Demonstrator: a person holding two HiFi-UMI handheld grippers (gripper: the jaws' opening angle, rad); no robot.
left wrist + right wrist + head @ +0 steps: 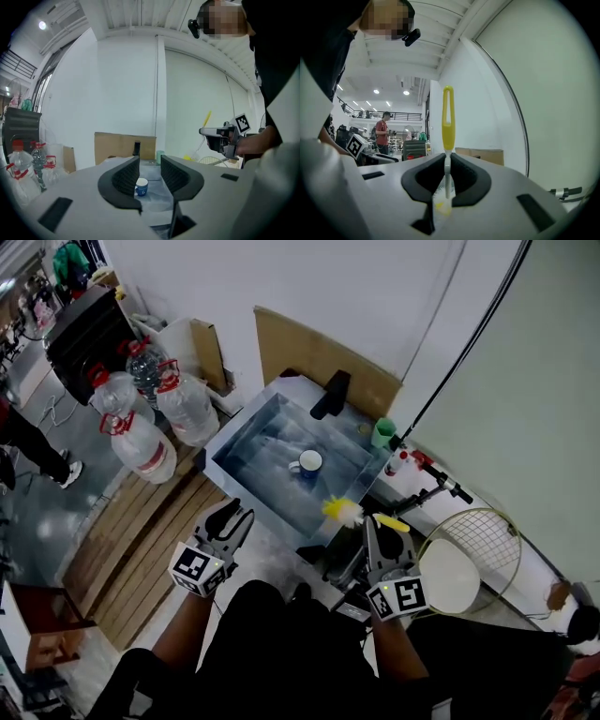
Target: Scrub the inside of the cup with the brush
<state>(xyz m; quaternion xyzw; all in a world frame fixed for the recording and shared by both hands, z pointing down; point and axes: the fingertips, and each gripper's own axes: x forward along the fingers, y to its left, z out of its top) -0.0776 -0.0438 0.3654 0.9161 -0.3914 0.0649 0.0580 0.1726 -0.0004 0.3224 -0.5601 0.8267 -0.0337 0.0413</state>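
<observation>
Two hand-held grippers hang short of the sink (246, 442), and no scrubbing is under way. On the left, the left hand-held gripper (232, 514) stands open and empty. The blue cup (308, 463) sits upright on the sink floor, well ahead of it and lined up between its jaws in the left gripper view. The likely trouble there is a glancing grip: closing off-centre on the round, probably wet wall could tip the cup or let it slide.

Further right, the right hand-held gripper (447, 161) is clamped on the brush (448, 123) at its thin neck, with the yellow handle on one side of the jaws and the bristles on the other. Held on so narrow a part, the brush may swivel between the pads once the bristles press into the cup.

Glare makes it hard to tell whether the sink holds water. The cup's inside is too small to judge. In the right gripper view the bristle head is blurred and partly tucked behind the jaws.
</observation>
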